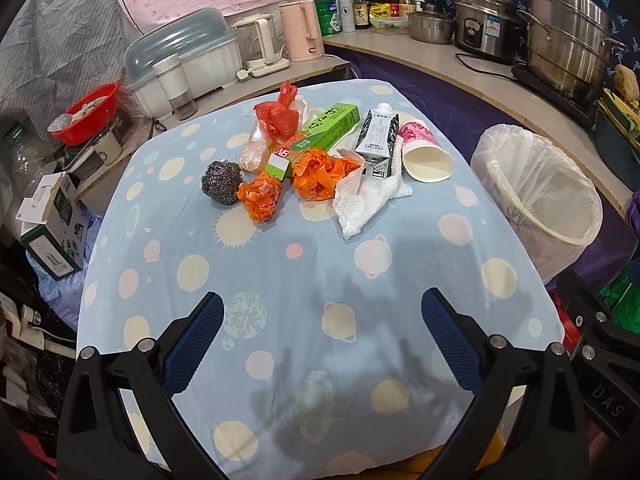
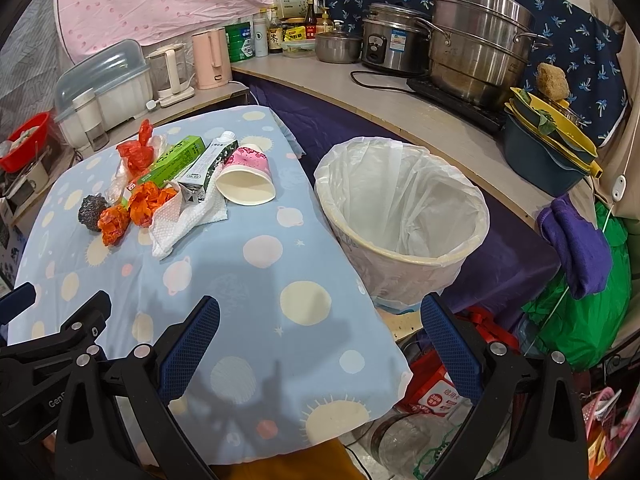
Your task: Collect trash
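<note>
Left gripper (image 1: 322,344) spread wide, empty, hovering over bare tablecloth (image 1: 280,280) near the front edge. Right gripper (image 2: 320,346) likewise wide and empty, straddling the table's right edge. Trash clustered at the far end, well apart from both: paper cup (image 1: 425,156) on its side, milk carton (image 1: 378,132), green box (image 1: 320,132), white paper towel (image 1: 368,196), orange wads (image 1: 260,196), red bag (image 1: 278,114), steel scrubber (image 1: 222,182). Lined bin (image 2: 404,216) just beside the table, right side, looks empty. Likely the start — nothing collected yet. Next: reach forward to one piece, probably the cup nearest the bin, close on it. Carton's lower end tucked into the towel — pile contents partly overlapped, hard to separate.
</note>
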The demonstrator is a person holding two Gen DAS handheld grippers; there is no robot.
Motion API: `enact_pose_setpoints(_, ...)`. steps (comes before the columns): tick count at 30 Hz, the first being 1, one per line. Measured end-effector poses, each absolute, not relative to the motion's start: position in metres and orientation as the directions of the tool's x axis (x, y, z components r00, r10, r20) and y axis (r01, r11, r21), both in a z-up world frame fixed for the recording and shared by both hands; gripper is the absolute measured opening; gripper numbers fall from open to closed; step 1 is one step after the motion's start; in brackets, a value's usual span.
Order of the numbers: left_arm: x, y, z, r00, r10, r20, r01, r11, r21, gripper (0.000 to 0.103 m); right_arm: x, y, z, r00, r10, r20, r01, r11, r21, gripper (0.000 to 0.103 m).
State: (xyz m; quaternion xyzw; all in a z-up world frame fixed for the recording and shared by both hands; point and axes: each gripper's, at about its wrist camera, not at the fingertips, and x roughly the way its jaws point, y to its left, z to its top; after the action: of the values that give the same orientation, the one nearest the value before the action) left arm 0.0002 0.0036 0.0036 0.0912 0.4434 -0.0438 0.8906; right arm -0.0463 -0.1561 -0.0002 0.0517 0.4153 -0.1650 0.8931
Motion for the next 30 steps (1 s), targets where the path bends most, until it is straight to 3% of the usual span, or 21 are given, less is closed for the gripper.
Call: enact_pose_setpoints(30,0.0024,0.0057,0.0045,0.606,0.004,-0.795,0.156,0.98,0.123,0.095,-0.0444,-0.1552,0.0002,0.601,-0.252,-0.759,0.338,0.94,-0.045,0.096)
